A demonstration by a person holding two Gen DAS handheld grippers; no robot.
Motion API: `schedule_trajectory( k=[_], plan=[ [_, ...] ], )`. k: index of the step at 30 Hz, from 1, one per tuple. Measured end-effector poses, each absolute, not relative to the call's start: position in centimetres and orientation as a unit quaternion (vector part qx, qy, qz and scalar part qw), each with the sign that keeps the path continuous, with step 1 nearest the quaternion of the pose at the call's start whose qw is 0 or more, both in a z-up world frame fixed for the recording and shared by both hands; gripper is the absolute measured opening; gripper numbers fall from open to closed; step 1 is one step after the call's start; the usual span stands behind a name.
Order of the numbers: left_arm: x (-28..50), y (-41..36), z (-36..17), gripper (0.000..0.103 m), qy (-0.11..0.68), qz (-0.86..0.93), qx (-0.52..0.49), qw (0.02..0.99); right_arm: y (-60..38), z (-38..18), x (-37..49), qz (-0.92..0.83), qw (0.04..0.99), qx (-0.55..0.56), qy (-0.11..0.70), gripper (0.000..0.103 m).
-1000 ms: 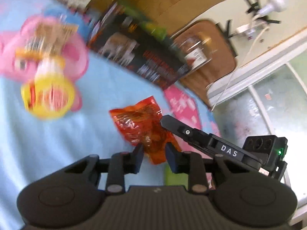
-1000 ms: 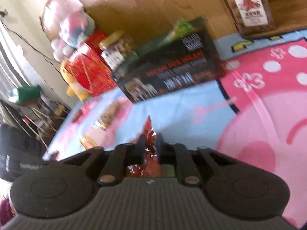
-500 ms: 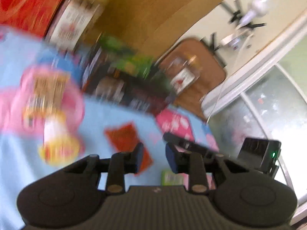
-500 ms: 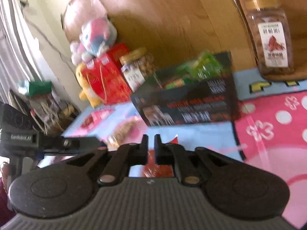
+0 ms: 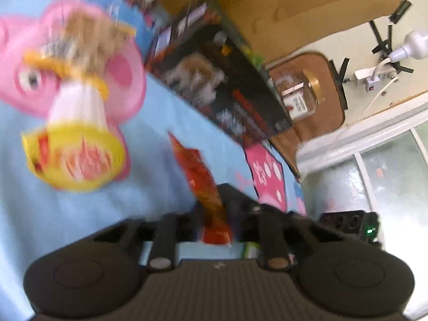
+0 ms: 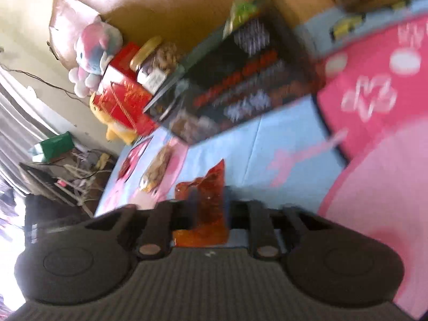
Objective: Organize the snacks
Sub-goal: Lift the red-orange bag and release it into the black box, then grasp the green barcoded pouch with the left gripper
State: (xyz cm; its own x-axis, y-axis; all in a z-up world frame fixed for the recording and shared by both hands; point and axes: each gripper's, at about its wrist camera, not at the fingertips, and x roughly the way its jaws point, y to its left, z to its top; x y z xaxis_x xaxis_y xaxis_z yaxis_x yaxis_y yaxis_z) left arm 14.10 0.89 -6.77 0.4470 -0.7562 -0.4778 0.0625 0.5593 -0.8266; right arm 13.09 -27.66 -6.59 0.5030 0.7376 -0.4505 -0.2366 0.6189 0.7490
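Both your left tongs [image 5: 212,215] and right tongs [image 6: 210,208] seem — through blur — closed on the orange snack packet [image 5: 199,171]. Pull apart and it tears — release one first.

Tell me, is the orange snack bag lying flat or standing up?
Standing up: the orange snack bag rises edge-on between the left tongs.
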Motion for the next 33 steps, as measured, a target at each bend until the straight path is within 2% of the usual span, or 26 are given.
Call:
schedule_trajectory(
  k=[4,8,16,17,18,20,23,27,33],
  plan=[
    [13.2,0.6,-5.6,0.017,0.437,-0.285,-0.363,0.772,-27.0,-6.0,11.4,0.3,0.816,0.312,0.382,0.006],
    [13.3,0.2,-2.2,0.017,0.409,-0.309,-0.323,0.795,-27.2,-3.6,10.5,0.308,0.832,0.308,0.345,0.005],
    [21.6,-3.4,4.9,0.018,0.373,-0.328,-0.259,0.828,-28.0,3.6,15.9,0.267,0.895,0.248,0.257,0.005],
    [22.9,-4.1,5.1,0.023,0.376,-0.322,-0.253,0.831,-28.1,4.0,17.0,0.255,0.905,0.232,0.252,0.006],
    [24.2,-4.9,5.3,0.037,0.381,-0.311,-0.241,0.837,-28.1,4.2,17.9,0.24,0.914,0.213,0.248,0.009],
    [26.3,-6.3,4.8,0.058,0.403,-0.282,-0.217,0.843,-28.1,4.3,19.5,0.198,0.932,0.177,0.245,0.01],
    [27.2,-6.6,3.8,0.058,0.422,-0.256,-0.209,0.844,-28.7,4.0,19.4,0.158,0.949,0.146,0.232,0.012],
    [25.3,-5.0,4.0,0.059,0.408,-0.263,-0.22,0.846,-30.5,3.0,16.1,0.18,0.945,0.169,0.216,0.012],
    [19.1,-2.3,5.6,0.059,0.381,-0.282,-0.211,0.855,-30.1,0.3,11.2,0.205,0.925,0.197,0.252,0.012]
  ],
)
